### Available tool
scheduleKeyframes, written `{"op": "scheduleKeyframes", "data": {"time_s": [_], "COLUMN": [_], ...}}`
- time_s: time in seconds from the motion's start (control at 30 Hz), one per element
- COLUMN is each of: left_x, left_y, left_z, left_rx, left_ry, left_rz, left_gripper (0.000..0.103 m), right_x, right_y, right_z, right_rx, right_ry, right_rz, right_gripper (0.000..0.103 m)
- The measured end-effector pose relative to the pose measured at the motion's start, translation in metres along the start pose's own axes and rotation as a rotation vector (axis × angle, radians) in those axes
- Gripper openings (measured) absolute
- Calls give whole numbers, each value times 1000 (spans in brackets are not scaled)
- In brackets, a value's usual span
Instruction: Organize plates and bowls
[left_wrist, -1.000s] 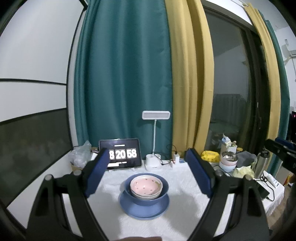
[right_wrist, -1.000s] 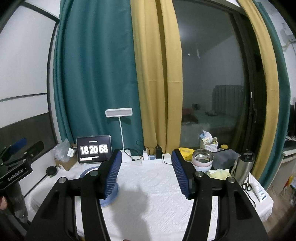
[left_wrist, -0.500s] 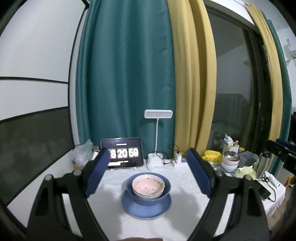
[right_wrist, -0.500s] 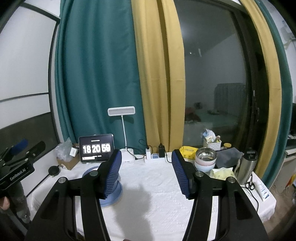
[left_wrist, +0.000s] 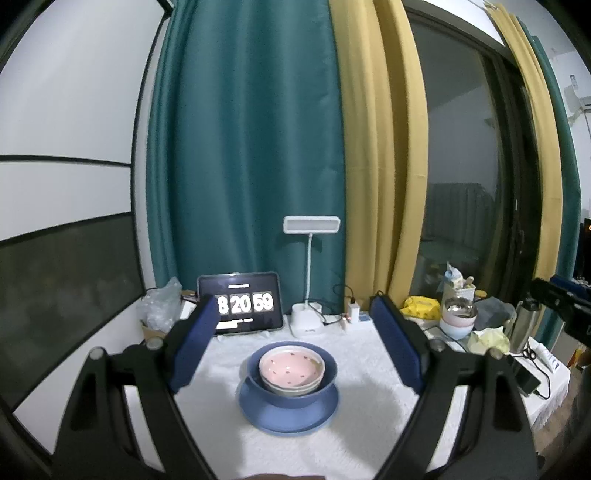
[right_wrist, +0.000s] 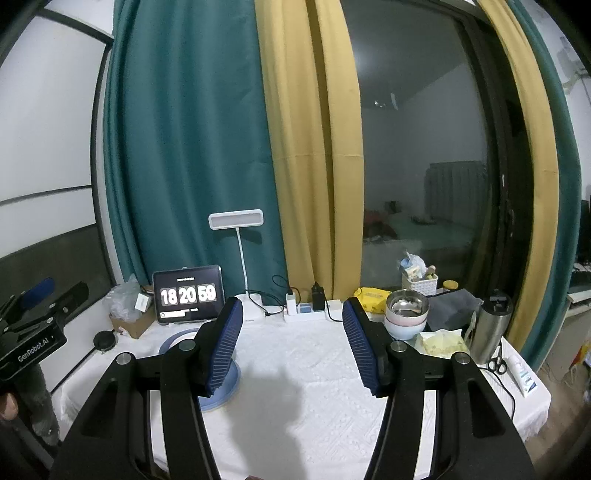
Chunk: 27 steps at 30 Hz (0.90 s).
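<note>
Nearest your left hand, the left tool (left_wrist: 293, 341) is hanging with its jaws spread wide and gripping nothing, and you are looking straight between them at the stack. Just past those pads, on the white-clothed counter (left_wrist: 373, 402), the pink bowl (left_wrist: 291, 367) is sitting nested with other pale bowls inside the dark blue bowl (left_wrist: 327, 374), which is resting on the blue plate (left_wrist: 284, 421). Over on your right, the right tool (right_wrist: 293, 343) is likewise gaping and carrying nothing, hovering above bare cloth with the plate's edge peeking out behind its left pad. Farther back, the metal bowl (right_wrist: 406, 304) is sitting on a pastel stack near the steel flask (right_wrist: 489, 325), and the clock tablet (right_wrist: 188, 295) is glowing beneath the lamp (right_wrist: 236, 219). You are seemingly finishing: stacking looks complete, so your next move is likely a clean retreat without nudging anything.
</note>
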<state>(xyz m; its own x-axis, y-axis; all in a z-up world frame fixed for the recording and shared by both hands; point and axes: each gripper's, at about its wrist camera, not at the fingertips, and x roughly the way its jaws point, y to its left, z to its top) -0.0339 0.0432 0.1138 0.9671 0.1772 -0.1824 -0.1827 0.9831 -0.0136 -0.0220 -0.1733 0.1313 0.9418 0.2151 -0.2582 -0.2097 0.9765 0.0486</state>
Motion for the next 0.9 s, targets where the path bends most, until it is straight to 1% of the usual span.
{"op": "scheduleKeyframes", "data": {"time_s": [0.4,0.9], "left_x": [0,0], "left_y": [-7,-7], "left_z": [-1,-1], "left_rx": [15,15], "left_ry": [-8,-9], "left_rz": [-14,-14], "left_gripper": [86,86], "right_x": [-1,-1], "right_y": [-1,-3], "right_z": [-1,-2], "right_rx": [3,3], "right_ry": [1,3], "right_rz": [-2,-1], "right_gripper": [59,60]}}
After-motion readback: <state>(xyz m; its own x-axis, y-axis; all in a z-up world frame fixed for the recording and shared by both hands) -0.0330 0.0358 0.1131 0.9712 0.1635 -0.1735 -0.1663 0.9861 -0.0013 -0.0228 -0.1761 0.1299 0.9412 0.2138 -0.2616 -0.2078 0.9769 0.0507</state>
